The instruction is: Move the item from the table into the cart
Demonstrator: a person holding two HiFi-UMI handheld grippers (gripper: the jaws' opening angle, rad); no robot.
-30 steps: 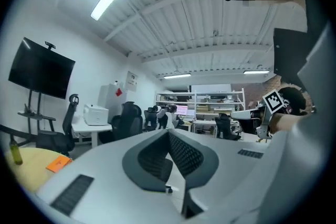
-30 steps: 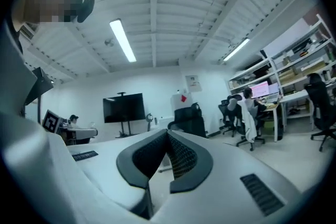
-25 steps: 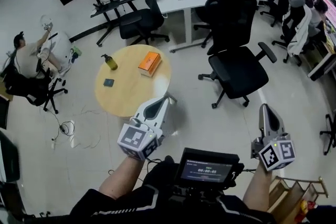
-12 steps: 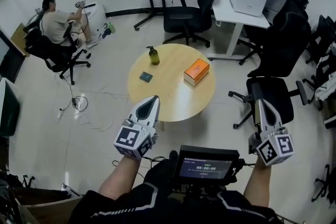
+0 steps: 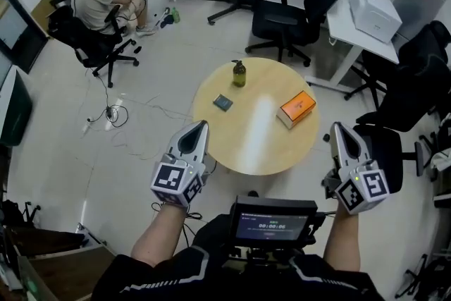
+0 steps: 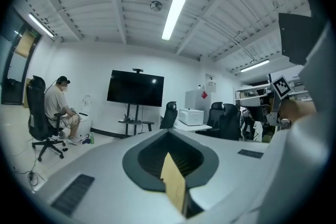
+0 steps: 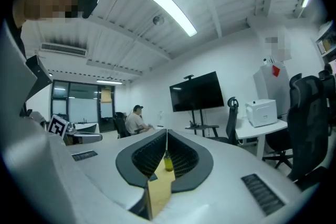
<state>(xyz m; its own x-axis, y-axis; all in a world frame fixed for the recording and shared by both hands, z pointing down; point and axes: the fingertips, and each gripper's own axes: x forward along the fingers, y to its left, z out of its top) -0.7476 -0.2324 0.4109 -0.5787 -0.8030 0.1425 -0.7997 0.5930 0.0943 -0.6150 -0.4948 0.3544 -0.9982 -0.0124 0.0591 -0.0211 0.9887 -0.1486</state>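
The head view alone shows the whole round table (image 5: 246,151) from above, with three things on it: one bottle (image 5: 239,72) at 12 o'clock, one small dark square (image 5: 223,103) at 10 o'clock and one orange box (image 5: 297,109) at 3 o'clock, all apart from each other. What the bottle contains cannot be told. The two grippers hang off the table's near edge, touching nothing: the left gripper (image 5: 199,125) at 8 o'clock, the right gripper (image 5: 337,127) at 4 o'clock.

Only the gripper views show the jaws head-on. In the left gripper view the jaws meet at the tips, with nothing between them. In the right gripper view they are also closed and empty; through the slit under the tips, the bottle and a strip of table top show beyond.

The gripper views also show one TV (image 6: 135,89) screen and one ceiling lamp (image 6: 176,10); the head view shows neither whole. One seated person (image 5: 95,2) is at 10 o'clock from the table, and one white printer (image 5: 373,7) at 2 o'clock.
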